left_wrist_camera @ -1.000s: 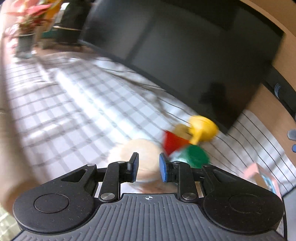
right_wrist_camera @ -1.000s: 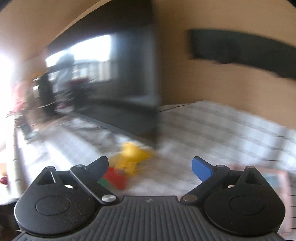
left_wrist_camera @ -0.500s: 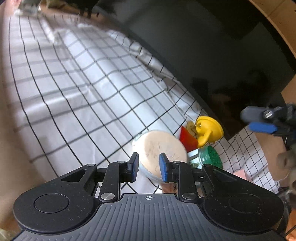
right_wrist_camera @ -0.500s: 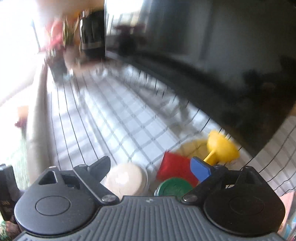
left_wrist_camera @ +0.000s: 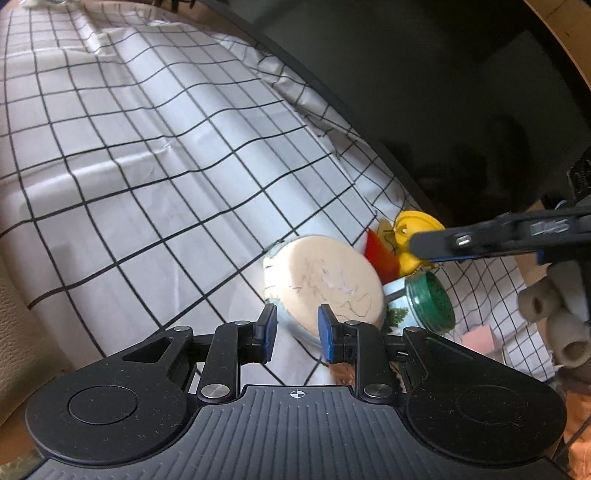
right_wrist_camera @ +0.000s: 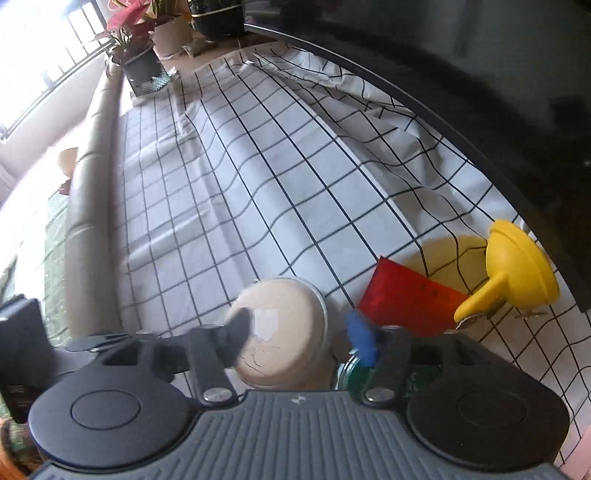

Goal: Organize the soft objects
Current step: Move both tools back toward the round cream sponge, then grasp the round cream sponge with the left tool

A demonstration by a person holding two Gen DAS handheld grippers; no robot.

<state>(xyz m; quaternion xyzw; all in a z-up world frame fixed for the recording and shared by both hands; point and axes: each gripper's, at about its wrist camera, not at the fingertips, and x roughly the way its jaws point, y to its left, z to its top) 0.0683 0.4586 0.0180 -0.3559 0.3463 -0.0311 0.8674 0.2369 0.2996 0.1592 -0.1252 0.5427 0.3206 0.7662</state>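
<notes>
On the black-gridded white cloth (right_wrist_camera: 229,192) beneath a dark screen (left_wrist_camera: 424,92), the left gripper (left_wrist_camera: 295,334) stands narrowly parted and empty, the right gripper (right_wrist_camera: 301,332), just closing, gapes around a beige puff (right_wrist_camera: 284,328).

A round beige sponge (left_wrist_camera: 325,280) lies on the checked cloth (left_wrist_camera: 147,155) beside a red wedge (right_wrist_camera: 410,306).

cloth: white black-grid tablecloth (right_wrist_camera: 258,177), creased along far edge | behind it: big dark screen (left_wrist_camera: 424,85) standing at cloth's far edge | far corner: potted plant, red-pink leaves (right_wrist_camera: 138,62), dark pot, off the cloth | next to it: pale pot (right_wrist_camera: 173,35) | near edge: beige padded rim (right_wrist_camera: 88,206)
</notes>
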